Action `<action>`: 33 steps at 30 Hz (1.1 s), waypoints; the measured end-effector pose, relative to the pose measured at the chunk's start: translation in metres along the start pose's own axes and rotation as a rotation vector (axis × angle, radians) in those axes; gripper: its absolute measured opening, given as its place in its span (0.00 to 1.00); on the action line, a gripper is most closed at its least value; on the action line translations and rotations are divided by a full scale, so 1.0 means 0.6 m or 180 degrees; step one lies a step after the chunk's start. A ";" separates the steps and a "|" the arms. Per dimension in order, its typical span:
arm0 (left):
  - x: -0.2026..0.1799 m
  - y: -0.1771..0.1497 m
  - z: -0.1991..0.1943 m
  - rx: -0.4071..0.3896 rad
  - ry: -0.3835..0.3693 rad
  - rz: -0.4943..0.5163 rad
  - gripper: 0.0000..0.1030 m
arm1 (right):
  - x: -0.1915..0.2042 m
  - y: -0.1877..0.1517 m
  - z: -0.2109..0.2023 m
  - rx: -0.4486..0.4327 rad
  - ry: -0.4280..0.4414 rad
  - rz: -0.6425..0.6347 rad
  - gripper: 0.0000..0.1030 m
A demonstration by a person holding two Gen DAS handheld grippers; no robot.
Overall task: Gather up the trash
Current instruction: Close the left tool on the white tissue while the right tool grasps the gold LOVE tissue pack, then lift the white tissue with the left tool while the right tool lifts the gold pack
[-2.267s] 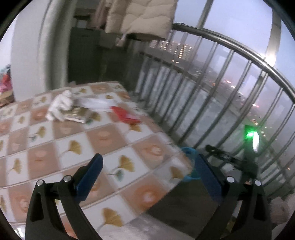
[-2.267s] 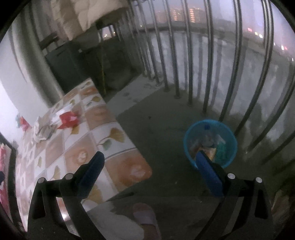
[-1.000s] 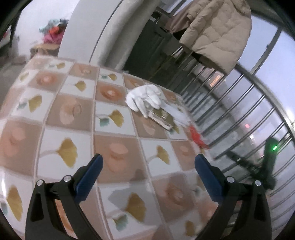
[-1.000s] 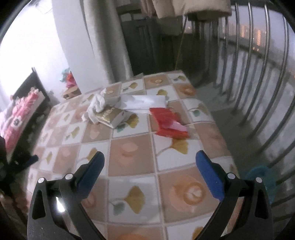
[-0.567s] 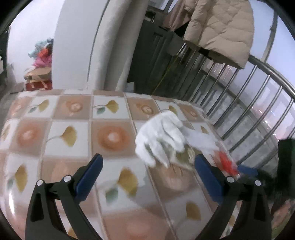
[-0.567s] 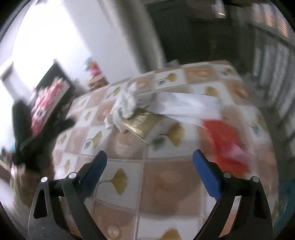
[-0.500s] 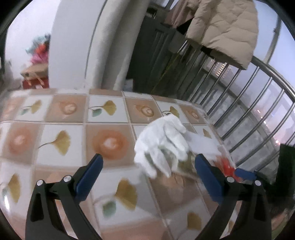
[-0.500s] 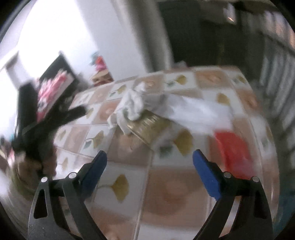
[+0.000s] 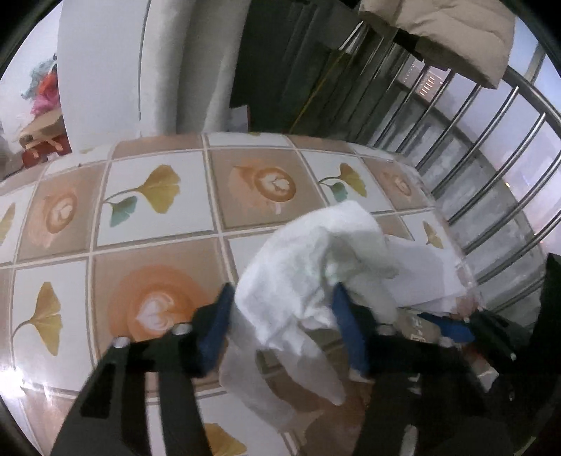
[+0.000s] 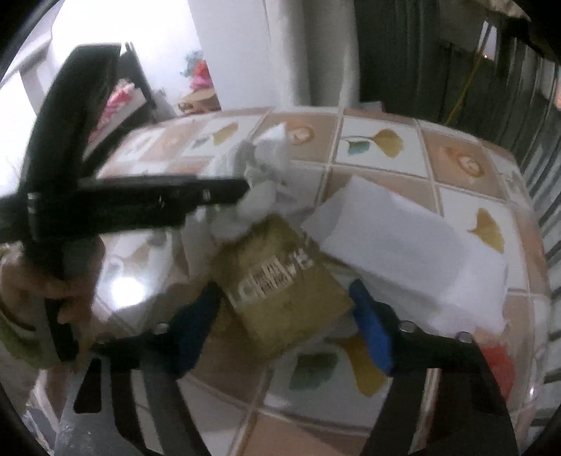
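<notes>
A crumpled white tissue [image 9: 308, 266] lies on the patterned table, and my left gripper [image 9: 280, 326] is closing around it, its blue pads against both sides. In the right wrist view the same tissue [image 10: 263, 182] sits at the left gripper's tip. A gold cardboard box [image 10: 280, 277] lies between the blue pads of my right gripper [image 10: 284, 326], which straddles its near end. White paper [image 10: 396, 238] lies beside the box. A red wrapper [image 10: 498, 361] shows at the right edge.
The table has a tile-pattern cloth [image 9: 147, 196] with leaves and rings. A metal railing [image 9: 491, 168] runs along the right, with a beige coat [image 9: 438, 31] over it. A white pillar [image 9: 140, 63] and dark cabinet stand behind.
Both grippers moved in on the pile. The left one narrowed around the white tissue. The right one narrowed around the gold box.
</notes>
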State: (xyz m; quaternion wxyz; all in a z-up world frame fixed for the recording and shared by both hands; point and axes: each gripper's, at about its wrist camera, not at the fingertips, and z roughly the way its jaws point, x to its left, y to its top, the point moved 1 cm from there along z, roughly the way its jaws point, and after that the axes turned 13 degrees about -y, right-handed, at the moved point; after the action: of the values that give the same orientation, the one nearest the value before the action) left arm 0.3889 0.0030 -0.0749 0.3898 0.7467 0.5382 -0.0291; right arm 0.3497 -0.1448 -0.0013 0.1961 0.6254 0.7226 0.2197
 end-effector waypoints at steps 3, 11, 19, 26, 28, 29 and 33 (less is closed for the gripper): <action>-0.008 -0.008 0.000 0.0026 0.0064 0.0078 0.26 | 0.003 -0.017 -0.011 0.0030 -0.0066 -0.0040 0.58; -0.027 -0.077 -0.062 -0.0013 -0.0019 0.0034 0.16 | -0.005 -0.089 -0.066 0.0250 -0.0054 0.0238 0.58; -0.054 -0.250 -0.185 0.0049 -0.0257 -0.0260 0.16 | -0.004 -0.201 -0.152 0.0577 0.0164 0.0627 0.58; -0.082 -0.362 -0.246 0.0031 -0.0289 -0.0452 0.20 | 0.007 -0.265 -0.200 0.0640 0.0179 0.0808 0.59; -0.086 -0.374 -0.250 0.0041 -0.0211 -0.0396 0.32 | 0.011 -0.262 -0.199 0.0597 0.0031 0.0787 0.61; -0.087 -0.378 -0.252 0.0027 -0.0138 -0.0366 0.38 | 0.013 -0.259 -0.198 0.0580 -0.0051 0.0762 0.62; -0.090 -0.380 -0.253 -0.0069 0.0048 -0.0296 0.53 | 0.021 -0.256 -0.203 0.0465 -0.0136 0.0692 0.75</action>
State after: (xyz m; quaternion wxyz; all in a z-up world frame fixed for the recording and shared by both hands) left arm 0.1204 0.0804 -0.0700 0.3920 0.7169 0.5755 -0.0358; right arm 0.1547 -0.1599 0.0127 0.1404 0.7172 0.6603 0.1730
